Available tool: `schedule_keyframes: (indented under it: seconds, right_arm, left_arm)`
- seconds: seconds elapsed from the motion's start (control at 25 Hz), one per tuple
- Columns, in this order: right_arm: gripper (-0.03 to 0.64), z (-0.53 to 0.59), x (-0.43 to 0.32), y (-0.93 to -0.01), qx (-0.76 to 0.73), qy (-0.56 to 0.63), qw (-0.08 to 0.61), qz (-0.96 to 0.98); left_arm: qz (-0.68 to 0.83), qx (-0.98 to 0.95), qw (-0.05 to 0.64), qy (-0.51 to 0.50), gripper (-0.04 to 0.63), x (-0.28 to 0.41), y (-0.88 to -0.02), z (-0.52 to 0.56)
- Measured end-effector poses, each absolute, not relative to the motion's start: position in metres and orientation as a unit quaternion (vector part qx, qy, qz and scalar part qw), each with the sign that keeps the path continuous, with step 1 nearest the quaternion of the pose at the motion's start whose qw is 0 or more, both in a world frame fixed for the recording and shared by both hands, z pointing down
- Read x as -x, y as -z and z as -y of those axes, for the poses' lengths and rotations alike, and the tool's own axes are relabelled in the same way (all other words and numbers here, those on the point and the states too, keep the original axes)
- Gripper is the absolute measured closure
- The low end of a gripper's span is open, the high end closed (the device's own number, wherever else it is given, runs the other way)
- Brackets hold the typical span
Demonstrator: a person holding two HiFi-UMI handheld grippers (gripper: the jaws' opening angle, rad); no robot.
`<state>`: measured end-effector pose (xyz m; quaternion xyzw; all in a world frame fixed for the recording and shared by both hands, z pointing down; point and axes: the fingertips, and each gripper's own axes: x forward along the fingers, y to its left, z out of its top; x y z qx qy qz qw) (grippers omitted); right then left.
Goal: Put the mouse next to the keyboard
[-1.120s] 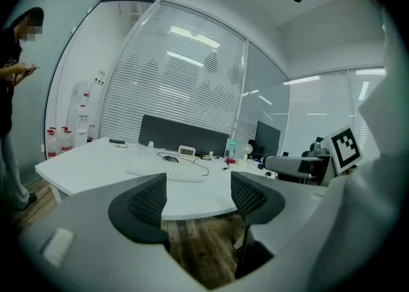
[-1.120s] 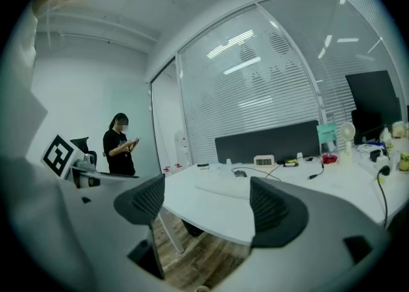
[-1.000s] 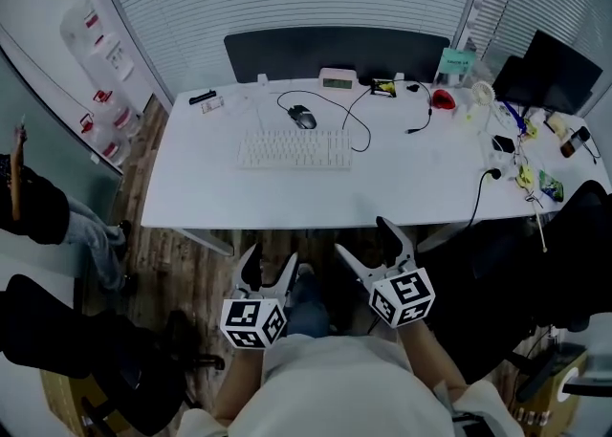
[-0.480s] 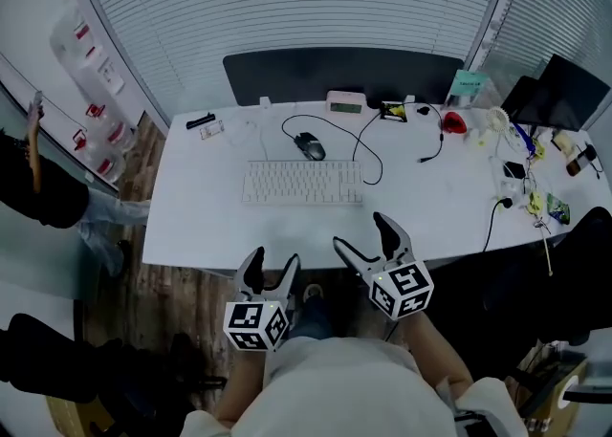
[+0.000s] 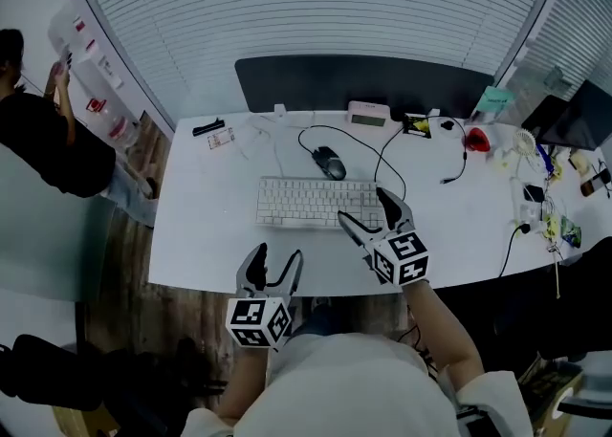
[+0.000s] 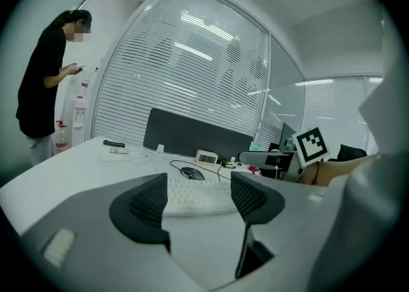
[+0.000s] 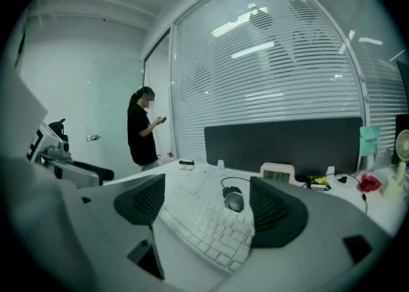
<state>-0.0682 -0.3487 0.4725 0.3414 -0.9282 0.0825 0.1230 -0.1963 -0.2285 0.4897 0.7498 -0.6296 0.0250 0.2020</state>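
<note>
A dark corded mouse (image 5: 330,163) lies on the white desk (image 5: 210,225) just behind the white keyboard (image 5: 316,203); both show again in the right gripper view as mouse (image 7: 234,200) and keyboard (image 7: 204,222). My right gripper (image 5: 369,211) hovers open over the keyboard's right end, nothing between its jaws. My left gripper (image 5: 274,264) stands open at the desk's front edge, empty. From the left gripper view, the keyboard (image 6: 198,195) and mouse (image 6: 192,173) lie ahead.
A small clock (image 5: 367,115), a black cable (image 5: 382,153), a red object (image 5: 477,140) and clutter (image 5: 550,220) at the right crowd the desk's back. A dark partition (image 5: 363,81) stands behind. A person (image 5: 48,139) stands at the left.
The view has closed in on the desk. My right gripper has moved forward from below the desk edge to over the keyboard's right end; the left has risen to the edge.
</note>
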Motion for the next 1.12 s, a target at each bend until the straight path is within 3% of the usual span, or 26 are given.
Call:
schedule_keyframes:
  seconds: [0.76, 1.12]
  right_arm:
    - [0.229, 0.492, 0.148, -0.598, -0.313, -0.122, 0.286, 0.897]
    - [0.27, 0.528, 0.165, -0.644, -0.304, -0.138, 0.36, 0.871]
  left_arm:
    - [0.631, -0.74, 0.232, -0.034, 0.296, 0.246, -0.522, 0.308]
    - [0.637, -0.728, 0.249, -0.041, 0.296, 0.263, -0.538, 0.321]
